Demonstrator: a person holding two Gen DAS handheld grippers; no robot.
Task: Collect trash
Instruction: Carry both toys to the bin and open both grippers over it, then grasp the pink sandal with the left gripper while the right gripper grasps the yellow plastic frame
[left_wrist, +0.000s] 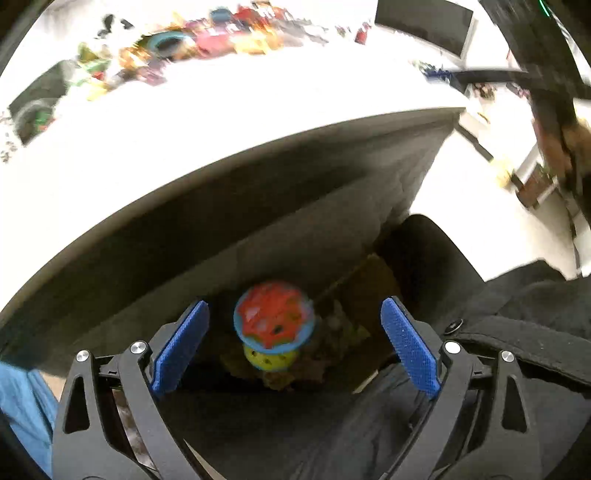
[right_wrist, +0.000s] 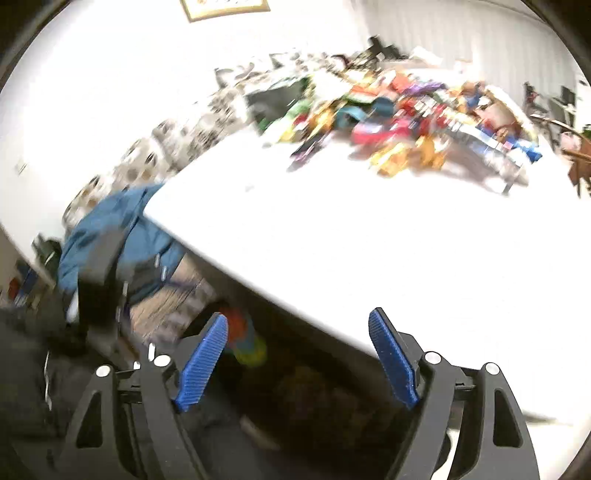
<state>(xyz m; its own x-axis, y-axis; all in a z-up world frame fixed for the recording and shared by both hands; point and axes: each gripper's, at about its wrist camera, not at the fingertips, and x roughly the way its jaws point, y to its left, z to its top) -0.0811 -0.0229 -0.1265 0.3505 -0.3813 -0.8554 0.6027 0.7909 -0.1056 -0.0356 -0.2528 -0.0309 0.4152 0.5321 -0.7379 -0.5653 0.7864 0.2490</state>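
White desk (left_wrist: 207, 122) surface fills the upper part of both views, its near edge curving over a dark space underneath. Below that edge, in the left wrist view, a dark container (left_wrist: 332, 229) with a tall grey inner wall is seen, its mouth open towards the camera. Inside its mouth a round plastic piece (left_wrist: 274, 320) is recorded: orange dome, light-blue rim, yellow perforated base. It is blurred, it touches neither pad, and it sits above brownish, indistinct contents (left_wrist: 295, 369) lower in the container. Whether it rests on them cannot be told. The same piece (right_wrist: 245, 341) is visible in the right wrist view as an orange, blue and yellow smear just beyond the left pad, under the desk edge.

The left tool (left_wrist: 295, 345) is spread wide, its blue pads well apart and nothing gripped. The right tool (right_wrist: 297, 360) is likewise spread, with nothing between its pads.

A dark sleeve (left_wrist: 517, 332) is noted at the right of the left view. At the far side of the desk a heap of colourful wrappers and packets (right_wrist: 388, 122) is observed, blurred. A blue cloth (right_wrist: 122, 232) hangs beside the desk corner.
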